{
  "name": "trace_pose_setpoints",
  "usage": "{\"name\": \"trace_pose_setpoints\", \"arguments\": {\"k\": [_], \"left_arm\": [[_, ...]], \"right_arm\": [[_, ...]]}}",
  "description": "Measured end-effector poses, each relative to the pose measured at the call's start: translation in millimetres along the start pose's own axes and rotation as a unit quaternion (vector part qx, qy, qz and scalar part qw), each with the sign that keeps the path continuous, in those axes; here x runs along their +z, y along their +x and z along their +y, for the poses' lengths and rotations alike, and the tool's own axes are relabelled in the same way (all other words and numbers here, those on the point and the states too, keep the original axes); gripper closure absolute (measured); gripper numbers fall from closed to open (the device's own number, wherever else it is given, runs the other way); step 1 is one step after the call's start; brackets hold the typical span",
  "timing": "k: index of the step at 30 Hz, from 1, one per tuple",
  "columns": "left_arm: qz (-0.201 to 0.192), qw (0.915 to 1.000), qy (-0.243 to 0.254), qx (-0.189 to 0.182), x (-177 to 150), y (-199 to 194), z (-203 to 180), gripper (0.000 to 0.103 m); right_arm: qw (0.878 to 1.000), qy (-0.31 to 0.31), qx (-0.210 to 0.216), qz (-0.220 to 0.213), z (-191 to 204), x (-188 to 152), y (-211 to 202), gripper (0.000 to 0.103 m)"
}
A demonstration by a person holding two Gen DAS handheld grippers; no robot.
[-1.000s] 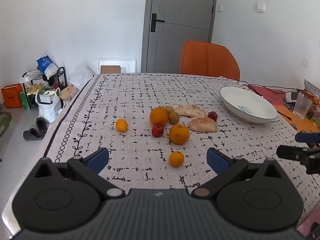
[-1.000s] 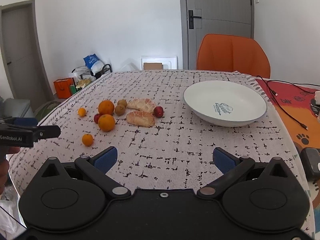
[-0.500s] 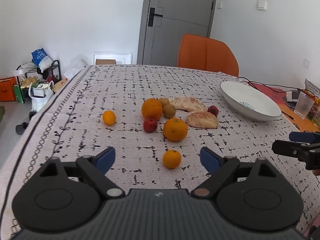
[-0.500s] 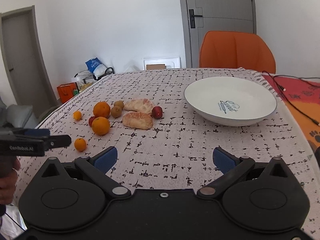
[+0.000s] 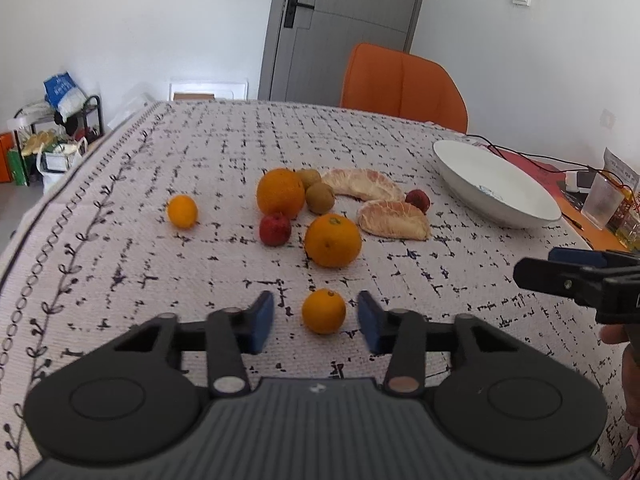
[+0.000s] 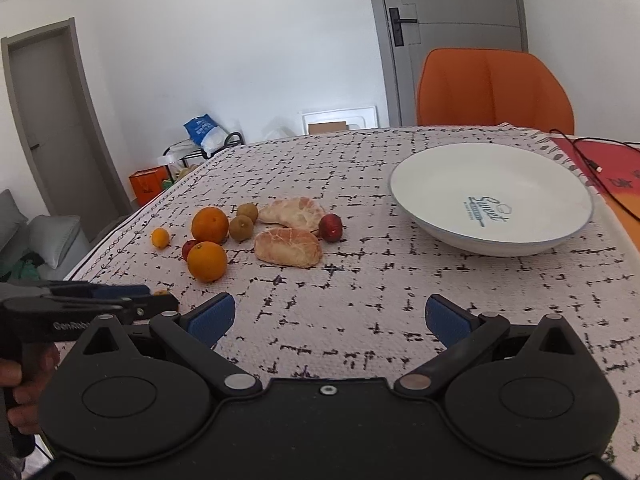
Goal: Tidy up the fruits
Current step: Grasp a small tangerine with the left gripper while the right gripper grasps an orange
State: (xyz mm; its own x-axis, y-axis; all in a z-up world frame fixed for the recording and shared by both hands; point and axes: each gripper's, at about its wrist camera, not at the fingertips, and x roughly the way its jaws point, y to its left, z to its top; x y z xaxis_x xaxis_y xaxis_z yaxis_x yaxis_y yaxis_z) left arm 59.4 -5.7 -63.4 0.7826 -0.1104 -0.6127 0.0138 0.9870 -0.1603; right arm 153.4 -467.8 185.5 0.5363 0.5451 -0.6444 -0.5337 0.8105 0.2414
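Observation:
A small orange [image 5: 323, 311] lies on the tablecloth between the blue pads of my left gripper [image 5: 316, 320], which is open around it without touching. Beyond lie two large oranges [image 5: 333, 240], a red fruit [image 5: 275, 229], two kiwis [image 5: 320, 197], two peeled pomelo pieces [image 5: 394, 220], another red fruit [image 5: 417, 201] and a small orange [image 5: 182, 211] at the left. A white bowl [image 6: 492, 200] stands empty at the right. My right gripper [image 6: 326, 318] is open and empty over bare cloth, in front of the bowl.
An orange chair [image 5: 402, 82] stands at the table's far side. A glass [image 5: 599, 204] and cables [image 5: 532, 156] sit on an orange mat at the right. Bags and a rack [image 5: 56, 128] are on the floor at the left.
My left gripper has moved forward and down to the nearest small orange, and its jaws have narrowed around it. My right gripper has moved forward a little and stays open.

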Motion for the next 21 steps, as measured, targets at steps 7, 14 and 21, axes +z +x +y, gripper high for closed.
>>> {"name": "trace_pose_setpoints", "arguments": {"k": [7,14,21], "left_arm": [[-0.008,0.9998,-0.017,0.008,3.7,1.4,11.2,0.081],[-0.014,0.9991,-0.033,0.024,8.0,-0.9,29.3,0.081],[-0.021,0.9982,-0.044,0.035,9.9,-0.6,43.0,0.081]], "right_arm": [[1.0,-0.002,0.02,0.015,7.2,4.8,20.7,0.008],[0.999,-0.002,0.045,0.03,18.6,10.8,40.3,0.016],[0.997,-0.009,0.069,0.044,30.0,14.5,54.2,0.026]]}}
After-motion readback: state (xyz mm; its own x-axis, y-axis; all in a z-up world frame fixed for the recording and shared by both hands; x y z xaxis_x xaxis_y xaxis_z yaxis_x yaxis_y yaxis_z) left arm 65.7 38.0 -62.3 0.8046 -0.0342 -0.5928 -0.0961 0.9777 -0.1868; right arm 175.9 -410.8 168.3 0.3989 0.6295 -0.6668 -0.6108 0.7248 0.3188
